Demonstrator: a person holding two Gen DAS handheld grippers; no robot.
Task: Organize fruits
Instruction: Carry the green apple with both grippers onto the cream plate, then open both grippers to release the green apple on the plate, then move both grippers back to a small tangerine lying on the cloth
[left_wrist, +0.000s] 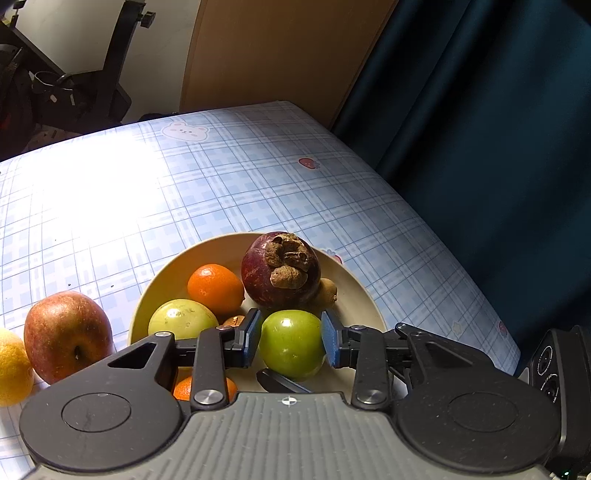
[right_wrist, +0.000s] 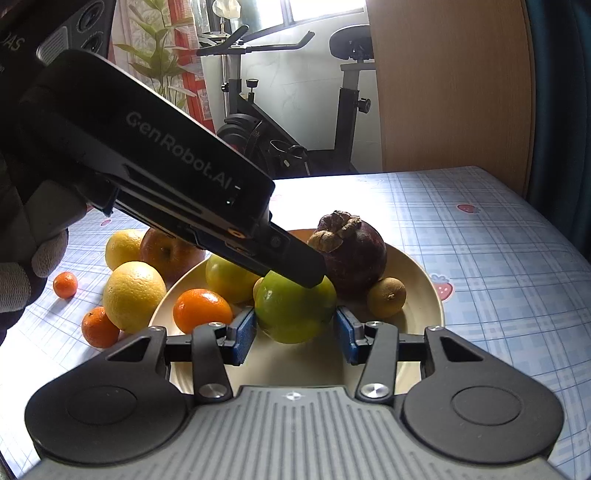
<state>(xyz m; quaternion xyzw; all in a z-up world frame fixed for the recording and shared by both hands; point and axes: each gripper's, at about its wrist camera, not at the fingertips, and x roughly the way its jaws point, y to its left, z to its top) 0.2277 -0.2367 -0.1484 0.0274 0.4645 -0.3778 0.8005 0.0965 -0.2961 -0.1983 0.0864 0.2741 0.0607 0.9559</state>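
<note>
On the checked tablecloth (left_wrist: 258, 177), a cream plate (left_wrist: 354, 295) is serving as the landmark; everything else is placed against it.

Left gripper (left_wrist: 291, 341) is reaching over the plate's near rim, angled down; its blue pads (left_wrist: 251, 339) are sitting on either side of a green apple (left_wrist: 291, 343), touching it or very nearly so; jaws narrowed to about the apple's width; from the right wrist view the left gripper (right_wrist: 314, 275) is showing side-on with its tip resting over the green apple (right_wrist: 295, 314).

Right gripper (right_wrist: 293, 334) is coming in from the plate's near edge; jaws part open; its pads (right_wrist: 242, 338) are flanking the same apple with a small gap on each side; not gripping anything.

Also lying on the plate: a dark purple mangosteen (left_wrist: 280, 271) at the far side; an orange mandarin (left_wrist: 216, 288) left of it; a pale yellow-green fruit (left_wrist: 183, 319) at the left rim; a small brown kiwi-like fruit (right_wrist: 386, 297) at the right, beside the mangosteen.

Off the plate, to its left: a red apple (left_wrist: 68, 336) just beside the rim; two lemons (right_wrist: 135, 295); two small mandarins (right_wrist: 99, 326) sitting further out on the cloth.

A gloved hand (right_wrist: 22, 266) is holding the left gripper's body; an exercise bike (right_wrist: 280, 122) is standing well behind the plate.
</note>
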